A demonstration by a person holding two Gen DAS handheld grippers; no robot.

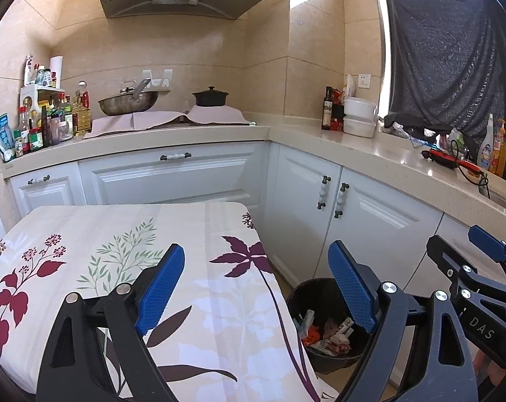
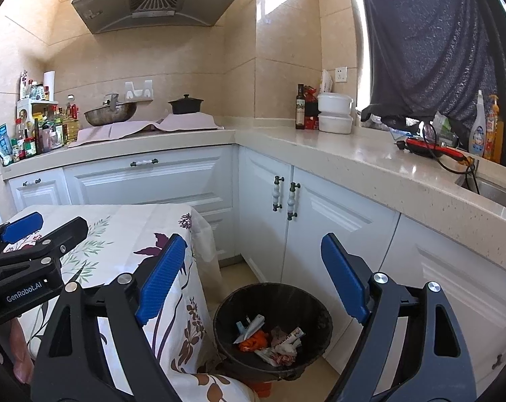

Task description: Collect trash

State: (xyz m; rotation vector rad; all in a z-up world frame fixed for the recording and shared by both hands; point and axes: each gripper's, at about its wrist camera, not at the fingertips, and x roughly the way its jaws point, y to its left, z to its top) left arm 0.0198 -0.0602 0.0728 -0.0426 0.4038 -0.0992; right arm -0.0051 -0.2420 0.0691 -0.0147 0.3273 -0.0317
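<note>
Two grippers with empty jaws, held above a bin of collected trash.

Both the left gripper (image 1: pixel 256 284) and the right gripper (image 2: pixel 249 278) have blue-padded jaws standing wide apart, with nothing between them. Below, a black trash bin (image 2: pixel 316 305) stands on the floor between the bench draped in a floral cloth (image 1: pixel 85 234) and the white cabinet doors (image 2: pixel 336 234). Inside the bin lies the trash (image 2: pixel 269 338): crumpled wrappers, white scraps and an orange piece. In the left wrist view, the right gripper appears at the right edge, just beside the left one.
</note>
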